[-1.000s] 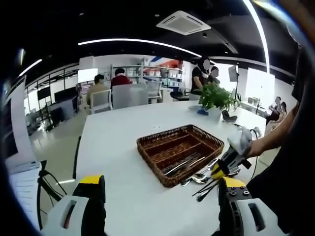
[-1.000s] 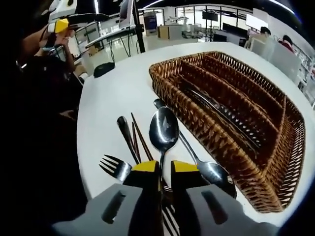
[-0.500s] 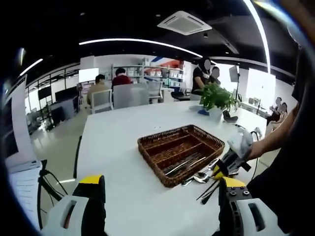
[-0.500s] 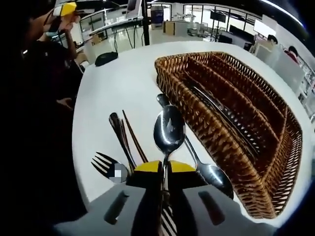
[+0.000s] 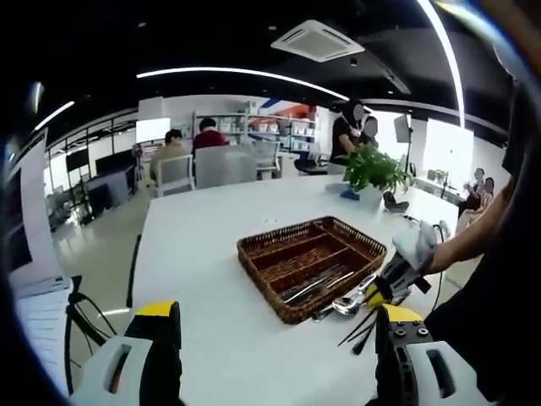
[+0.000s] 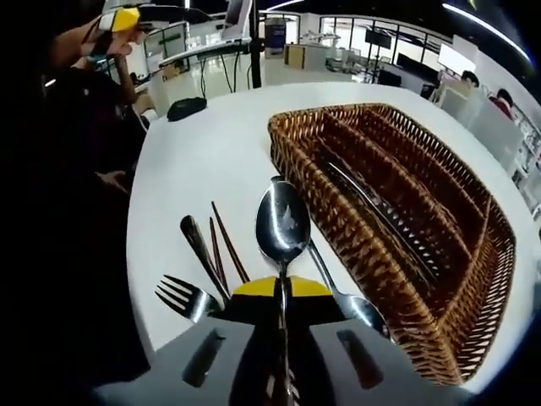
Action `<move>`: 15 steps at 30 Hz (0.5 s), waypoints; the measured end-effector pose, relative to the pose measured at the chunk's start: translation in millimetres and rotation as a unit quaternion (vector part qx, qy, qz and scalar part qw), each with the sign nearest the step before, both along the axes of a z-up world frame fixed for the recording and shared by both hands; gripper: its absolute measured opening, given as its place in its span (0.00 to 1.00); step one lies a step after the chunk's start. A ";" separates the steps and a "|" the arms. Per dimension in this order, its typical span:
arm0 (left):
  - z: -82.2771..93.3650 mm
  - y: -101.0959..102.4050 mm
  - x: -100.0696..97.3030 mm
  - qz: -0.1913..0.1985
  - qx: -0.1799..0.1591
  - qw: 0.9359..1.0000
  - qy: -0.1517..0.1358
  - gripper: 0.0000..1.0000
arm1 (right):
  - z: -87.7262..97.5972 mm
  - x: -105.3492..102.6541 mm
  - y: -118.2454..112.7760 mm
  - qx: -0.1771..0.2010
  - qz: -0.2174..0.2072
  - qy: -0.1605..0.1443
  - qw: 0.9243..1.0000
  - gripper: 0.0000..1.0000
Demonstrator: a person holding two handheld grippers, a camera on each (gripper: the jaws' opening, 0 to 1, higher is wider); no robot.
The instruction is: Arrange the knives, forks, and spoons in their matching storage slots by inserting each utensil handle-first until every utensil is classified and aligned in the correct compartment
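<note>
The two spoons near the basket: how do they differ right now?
The gripped spoon is clamped by its handle in the right gripper, bowl pointing forward; the loose spoon lies free on the table beside the wicker basket, partly under the first. Both are shiny metal, and neither is in the basket.

An open office with a dark ceiling, long curved white light strips (image 5: 245, 74) and a square ceiling air vent (image 5: 315, 40). A large white counter (image 5: 211, 228) fills the middle, with pale grey chairs (image 5: 223, 165), shelving (image 5: 270, 127) and bright windows (image 5: 446, 144) beyond.
</note>
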State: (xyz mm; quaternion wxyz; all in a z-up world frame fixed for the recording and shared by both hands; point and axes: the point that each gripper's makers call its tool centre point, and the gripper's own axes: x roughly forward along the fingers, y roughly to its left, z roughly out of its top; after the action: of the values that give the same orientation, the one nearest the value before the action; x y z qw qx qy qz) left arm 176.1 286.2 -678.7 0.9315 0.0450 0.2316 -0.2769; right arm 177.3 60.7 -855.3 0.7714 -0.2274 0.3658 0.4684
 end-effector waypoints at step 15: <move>1.9 -14.0 2.3 -0.016 -0.005 1.000 -0.008 1.00 | 39.6 -2.3 -8.0 -0.016 0.044 -0.022 0.999 0.00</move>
State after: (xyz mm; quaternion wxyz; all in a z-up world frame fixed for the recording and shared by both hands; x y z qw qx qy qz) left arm 178.4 272.2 -676.8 0.9289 0.0457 0.2222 -0.2927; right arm 175.0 52.7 -815.7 0.7543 -0.2658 0.3462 0.4904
